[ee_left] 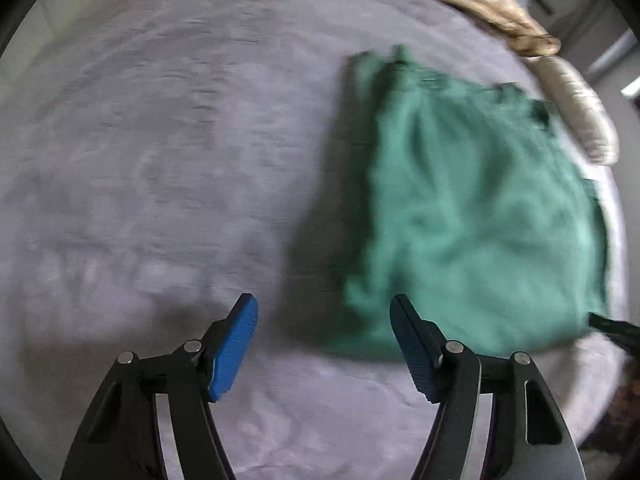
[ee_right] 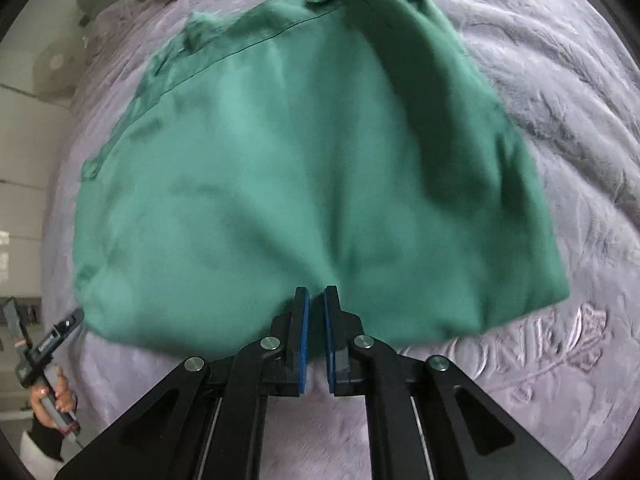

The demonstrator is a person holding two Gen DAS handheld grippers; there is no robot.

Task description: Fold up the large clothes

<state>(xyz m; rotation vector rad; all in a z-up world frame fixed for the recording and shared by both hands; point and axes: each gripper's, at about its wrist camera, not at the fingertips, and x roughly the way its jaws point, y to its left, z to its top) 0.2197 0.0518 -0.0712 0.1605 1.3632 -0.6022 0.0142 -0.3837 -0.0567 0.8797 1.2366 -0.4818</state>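
Left tool [ee_left: 324,344] gapes wide with nothing between its blue pads, hovering over the lilac bedspread [ee_left: 160,160] just left of the green shirt [ee_left: 472,208]. The shirt lies folded on the bed. Right tool [ee_right: 316,336], nearly closed, pinches the shirt's near edge.

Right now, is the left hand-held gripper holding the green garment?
No. In the left wrist view the left hand-held gripper is wide open over the bedspread, beside the green garment.

Dim daylight, left view motion-blurred, fisheye edges.
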